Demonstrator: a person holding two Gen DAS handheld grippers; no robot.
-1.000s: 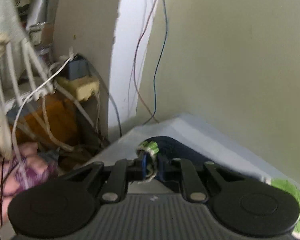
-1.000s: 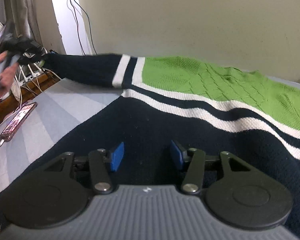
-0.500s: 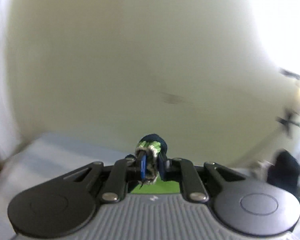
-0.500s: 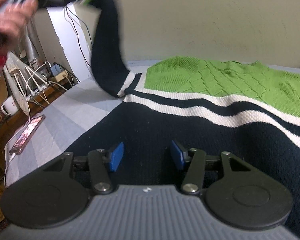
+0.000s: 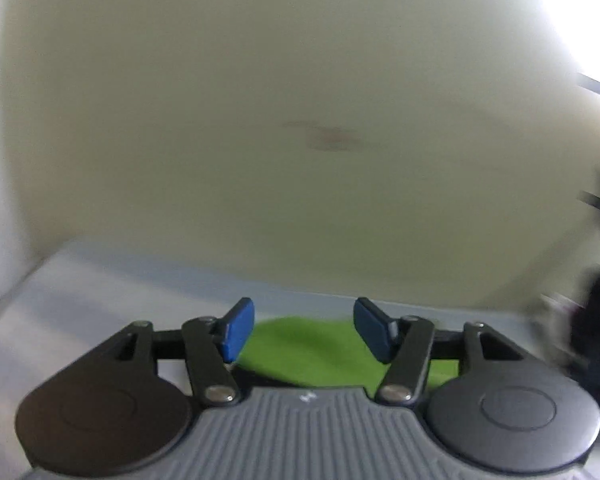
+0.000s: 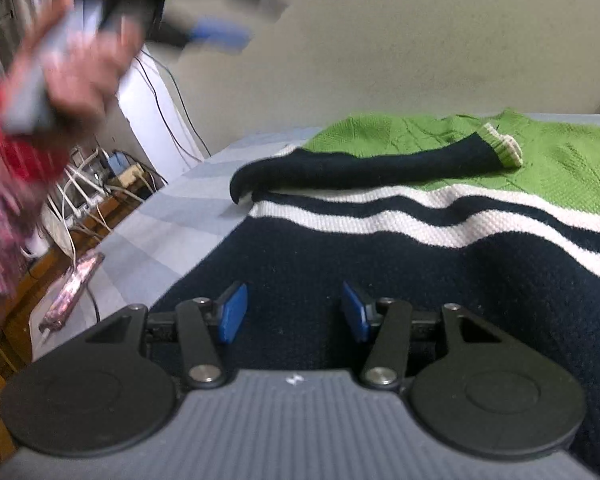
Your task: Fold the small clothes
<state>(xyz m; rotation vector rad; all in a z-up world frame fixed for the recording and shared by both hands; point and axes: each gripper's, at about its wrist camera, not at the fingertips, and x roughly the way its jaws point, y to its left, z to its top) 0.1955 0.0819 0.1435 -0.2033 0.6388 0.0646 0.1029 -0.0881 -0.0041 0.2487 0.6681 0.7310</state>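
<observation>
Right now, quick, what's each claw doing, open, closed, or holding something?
Left claw: open, holding nothing.
Right claw: open, holding nothing, over the sweater.

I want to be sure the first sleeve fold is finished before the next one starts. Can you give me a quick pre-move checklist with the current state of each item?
1. Left gripper released, nothing between its fingers: ok.
2. Navy sleeve lies across the sweater chest, cuff on the green panel: ok.
3. Sleeve lies flat: not ok, it bulges at the shoulder fold.
4. Right gripper open over the navy body, ready to grasp: ok.
5. Other sleeve's position: cannot tell, out of view.
6. Phone on the bed lies clear of the sweater: ok.
</observation>
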